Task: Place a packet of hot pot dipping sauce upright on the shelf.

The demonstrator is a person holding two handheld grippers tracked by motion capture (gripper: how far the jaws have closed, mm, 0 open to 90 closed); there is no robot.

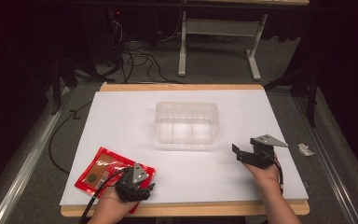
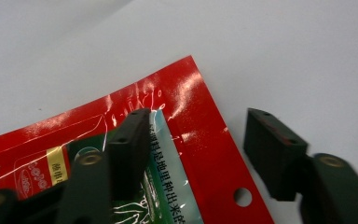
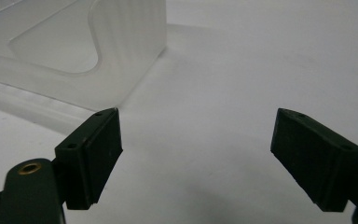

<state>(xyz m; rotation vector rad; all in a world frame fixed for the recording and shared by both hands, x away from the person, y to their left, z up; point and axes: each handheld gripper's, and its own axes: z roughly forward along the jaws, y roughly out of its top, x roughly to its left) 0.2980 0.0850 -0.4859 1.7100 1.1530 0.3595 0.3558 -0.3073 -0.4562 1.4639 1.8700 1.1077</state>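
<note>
- Left gripper (image 2: 193, 154): fingers (image 2: 129, 149) apart, straddling the edge of the flat, glossy red foil packet (image 2: 200, 140), not pressing it.
- The packet lies flat at the near-left of the white bench (image 1: 242, 107), long axis running diagonally, from near-right to far-left.
- Right gripper (image 3: 196, 154): fingers spread, empty, near the clear plastic tub (image 1: 186, 122).

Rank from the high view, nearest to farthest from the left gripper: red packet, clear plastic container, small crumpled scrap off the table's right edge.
From the left gripper:
1. Red packet: right under it, near-left corner.
2. Clear plastic container: mid-table, farther back.
3. Crumpled scrap: off the white table, far right.
</note>
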